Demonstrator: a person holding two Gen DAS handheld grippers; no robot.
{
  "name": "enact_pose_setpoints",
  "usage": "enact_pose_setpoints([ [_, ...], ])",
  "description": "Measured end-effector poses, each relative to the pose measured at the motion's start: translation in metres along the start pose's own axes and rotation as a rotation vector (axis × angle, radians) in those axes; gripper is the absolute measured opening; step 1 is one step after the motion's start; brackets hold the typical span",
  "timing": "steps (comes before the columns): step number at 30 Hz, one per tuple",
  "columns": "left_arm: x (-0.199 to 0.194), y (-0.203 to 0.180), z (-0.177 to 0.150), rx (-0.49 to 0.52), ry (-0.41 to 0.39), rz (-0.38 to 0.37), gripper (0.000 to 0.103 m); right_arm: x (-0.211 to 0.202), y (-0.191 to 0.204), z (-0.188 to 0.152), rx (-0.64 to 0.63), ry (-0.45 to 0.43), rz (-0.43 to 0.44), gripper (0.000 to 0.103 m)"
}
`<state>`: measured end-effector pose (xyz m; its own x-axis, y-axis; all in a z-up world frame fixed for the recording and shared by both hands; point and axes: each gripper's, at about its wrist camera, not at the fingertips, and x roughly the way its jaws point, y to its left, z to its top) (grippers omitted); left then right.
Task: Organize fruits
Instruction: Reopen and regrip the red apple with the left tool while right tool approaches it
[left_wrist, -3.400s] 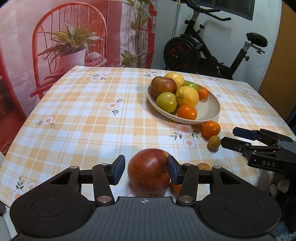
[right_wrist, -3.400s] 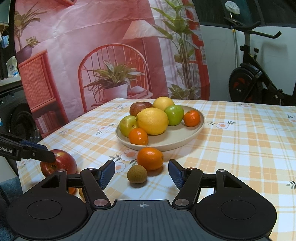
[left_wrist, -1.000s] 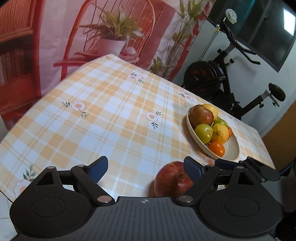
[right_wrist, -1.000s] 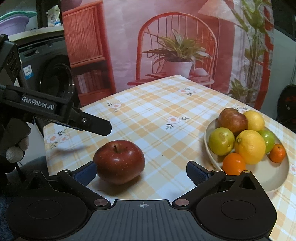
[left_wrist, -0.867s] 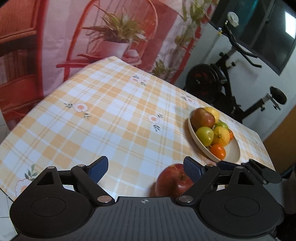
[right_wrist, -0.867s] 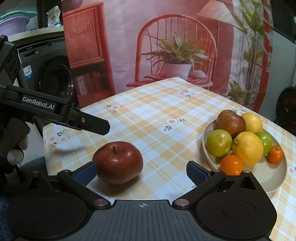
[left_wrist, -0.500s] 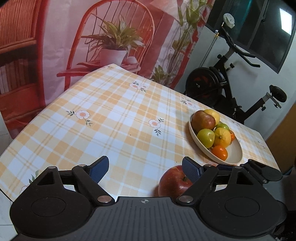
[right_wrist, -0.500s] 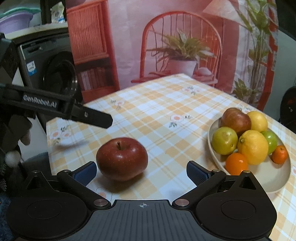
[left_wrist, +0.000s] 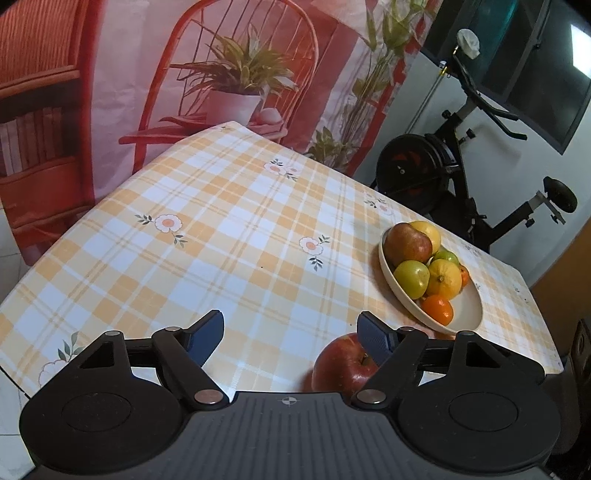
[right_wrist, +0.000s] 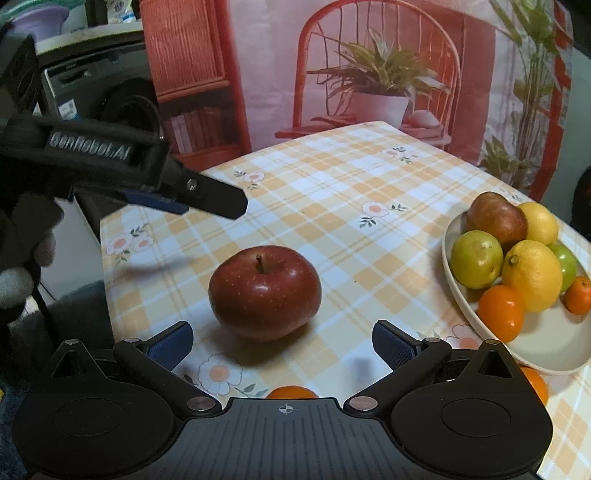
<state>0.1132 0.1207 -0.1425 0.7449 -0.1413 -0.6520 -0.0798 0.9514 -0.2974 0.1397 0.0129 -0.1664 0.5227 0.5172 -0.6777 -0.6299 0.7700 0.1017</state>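
A red apple (right_wrist: 264, 291) sits upright, stem up, on the worktop (left_wrist: 229, 236), which wears an orange-and-white checked cloth with small printed flowers. The apple lies near the worktop's near edge, toward the near-left corner as the right wrist view shows it.

The right tool (right_wrist: 282, 341) is held low in front of the apple with its jaws spread wide; the blue pads stand on either side of the fruit's near face without touching it. A small orange fruit (right_wrist: 291, 392) peeks out just under this tool's body, at the near edge, and part of another orange fruit (right_wrist: 535, 384) shows beside the bowl's near rim.

The left tool (left_wrist: 290, 338) is closing its jaws with nothing but bare cloth between the pads. The apple (left_wrist: 341, 363) lies off to its right side, partly hidden behind the right finger (left_wrist: 373, 339). From the right wrist view the left tool (right_wrist: 207, 197) hangs in the air above the worktop's left edge, up and to the left of the apple and clear of it, gripped by a gloved hand (right_wrist: 22, 266).

A cream bowl (right_wrist: 546, 350) stands toward the right edge, well apart from the apple. It holds a reddish apple (right_wrist: 495, 218), a green apple (right_wrist: 476, 258), a lemon (right_wrist: 532, 273), a second yellow fruit (right_wrist: 541, 223), another green fruit (right_wrist: 565, 260) and two small oranges (right_wrist: 500, 312).

An exercise bike (left_wrist: 461, 173) stands beyond the far right corner.
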Motion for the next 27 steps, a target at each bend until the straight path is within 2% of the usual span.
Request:
enact_pose_setpoints([
  [2,0.001,-0.001,0.0,0.006,0.008,0.0,0.077,-0.001,0.004,-0.002,-0.007,-0.016,-0.023,0.102],
  [5,0.003,-0.002,-0.001,0.016,0.019,0.0,0.077,-0.003,0.001,-0.002,0.015,-0.042,0.011,0.102],
  [8,0.004,-0.003,-0.001,0.023,0.024,-0.003,0.076,-0.005,-0.001,0.0,0.021,-0.057,-0.005,0.101],
  [11,0.006,-0.004,-0.002,0.023,0.028,-0.022,0.07,-0.003,-0.003,0.0,0.03,-0.057,-0.01,0.094],
  [14,0.008,-0.005,-0.004,0.026,0.041,-0.053,0.064,-0.002,-0.005,0.0,0.032,-0.053,0.011,0.079],
  [19,0.013,-0.009,-0.006,0.028,0.067,-0.099,0.058,0.002,-0.002,0.002,0.005,-0.055,0.033,0.073],
  [26,0.024,-0.012,-0.008,0.029,0.117,-0.15,0.056,0.006,-0.002,0.002,0.005,-0.047,0.066,0.067],
  [27,0.025,-0.013,-0.008,0.025,0.12,-0.158,0.052,0.007,-0.002,0.002,0.006,-0.046,0.07,0.067],
])
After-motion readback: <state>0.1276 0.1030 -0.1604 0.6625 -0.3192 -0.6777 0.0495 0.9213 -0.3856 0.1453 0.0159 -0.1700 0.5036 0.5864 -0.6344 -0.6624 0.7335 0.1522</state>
